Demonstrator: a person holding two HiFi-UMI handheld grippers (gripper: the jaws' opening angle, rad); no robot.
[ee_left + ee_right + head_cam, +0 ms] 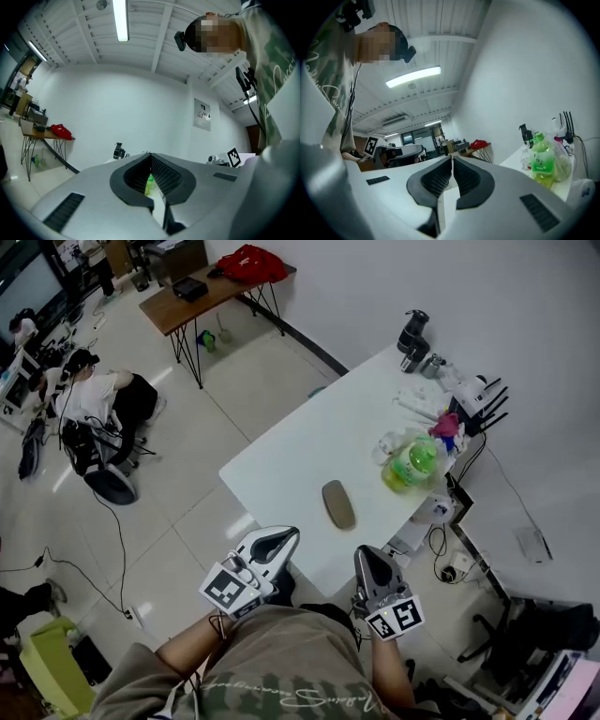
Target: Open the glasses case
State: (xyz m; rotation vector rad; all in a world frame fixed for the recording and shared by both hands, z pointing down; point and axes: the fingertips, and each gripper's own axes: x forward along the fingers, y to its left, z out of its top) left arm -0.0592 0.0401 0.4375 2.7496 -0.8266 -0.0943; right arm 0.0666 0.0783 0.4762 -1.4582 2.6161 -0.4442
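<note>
On the white bench [309, 442], near its front edge, the brown glasses case [338, 504] lies flat and closed, w/ a green bottle [412, 463] and other clutter well apart from it at the right side. The left tongs [289, 536] and right tongs [364, 555] are held level close to the person's body, approx. either side of the case (neither touches it). Each pair of jaws is pressed together w/ nothing gripped.
</note>
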